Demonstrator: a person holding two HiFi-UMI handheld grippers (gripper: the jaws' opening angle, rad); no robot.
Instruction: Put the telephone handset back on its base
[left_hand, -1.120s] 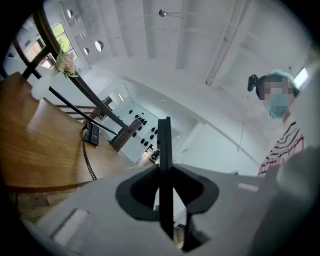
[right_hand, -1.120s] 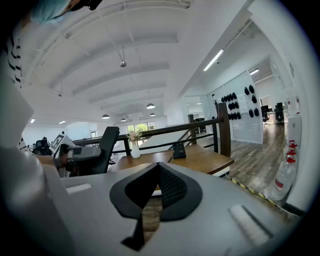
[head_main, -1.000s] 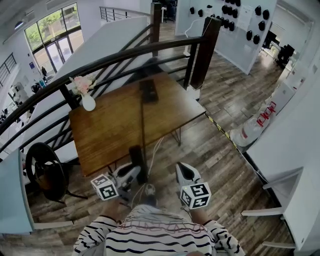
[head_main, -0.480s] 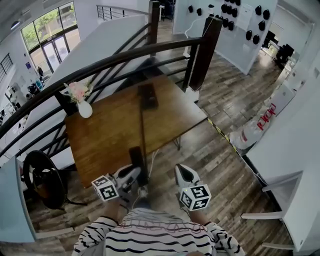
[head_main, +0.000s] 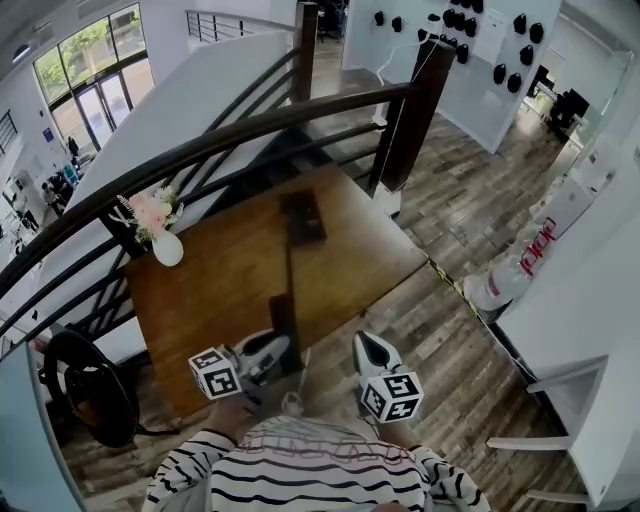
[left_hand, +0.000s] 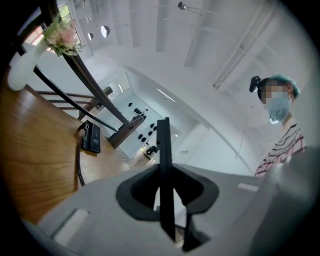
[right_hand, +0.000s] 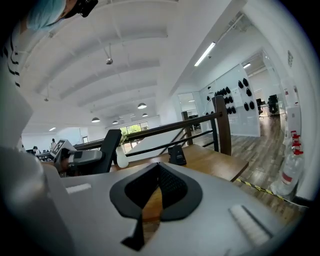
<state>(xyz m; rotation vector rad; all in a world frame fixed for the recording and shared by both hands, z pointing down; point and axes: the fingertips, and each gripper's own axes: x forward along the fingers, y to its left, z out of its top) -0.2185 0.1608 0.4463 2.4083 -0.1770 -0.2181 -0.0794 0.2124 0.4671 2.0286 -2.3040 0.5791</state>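
A black telephone base (head_main: 305, 218) lies at the far middle of the wooden table (head_main: 210, 290). A dark cord (head_main: 289, 270) runs from it to the black handset (head_main: 283, 322), which stands upright at the table's near edge. My left gripper (head_main: 270, 348) is shut on the handset (left_hand: 164, 170), seen edge-on between its jaws, with the base (left_hand: 92, 137) far ahead to the left. My right gripper (head_main: 368, 347) hangs shut and empty over the floor just right of the handset. From the right gripper (right_hand: 159, 167) view the base (right_hand: 176, 155) sits ahead and the held handset (right_hand: 107, 149) is at left.
A white vase with pink flowers (head_main: 165, 240) stands on the table's left side. A dark curved stair railing (head_main: 250, 135) and its post (head_main: 410, 110) close off the far side. A black round object (head_main: 90, 385) sits on the floor at left. Red-and-white extinguishers (head_main: 515, 265) stand at right.
Both grippers have moved forward towards the table. The handset, earlier over the floor in front of the table, now reaches its near edge. Both grips are unchanged.
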